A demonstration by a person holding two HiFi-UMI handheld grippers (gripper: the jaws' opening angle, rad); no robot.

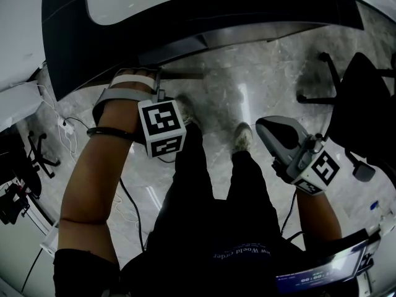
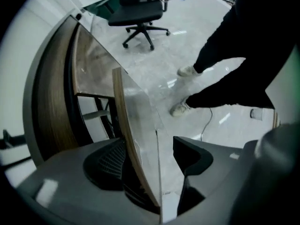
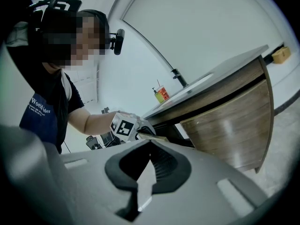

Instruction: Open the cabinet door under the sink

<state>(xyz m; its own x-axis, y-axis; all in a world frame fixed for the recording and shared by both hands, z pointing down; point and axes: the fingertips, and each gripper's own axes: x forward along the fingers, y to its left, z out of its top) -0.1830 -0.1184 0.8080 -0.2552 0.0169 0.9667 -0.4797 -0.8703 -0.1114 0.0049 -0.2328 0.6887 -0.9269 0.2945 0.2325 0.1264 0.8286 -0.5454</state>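
Marble floor (image 1: 247, 85); cabinet door (image 2: 126, 125) edge between left gripper's (image 2: 150, 146) released fingers (image 2: 190, 156); right gripper's (image 3: 150, 144) fingers clenched, empty.

White print on the person's dark shirt (image 1: 238, 252) partly reads "World" (the rest is too small to make out). Cubes on the left hand-held gripper (image 1: 132, 82) and right hand-held gripper (image 1: 267, 129) bear black-and-white square markers.

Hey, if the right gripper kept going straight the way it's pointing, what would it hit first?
Most likely the left gripper, which is at the edge of the cabinet door straight ahead. The cabinet lies just beyond. How far off they are is unclear.
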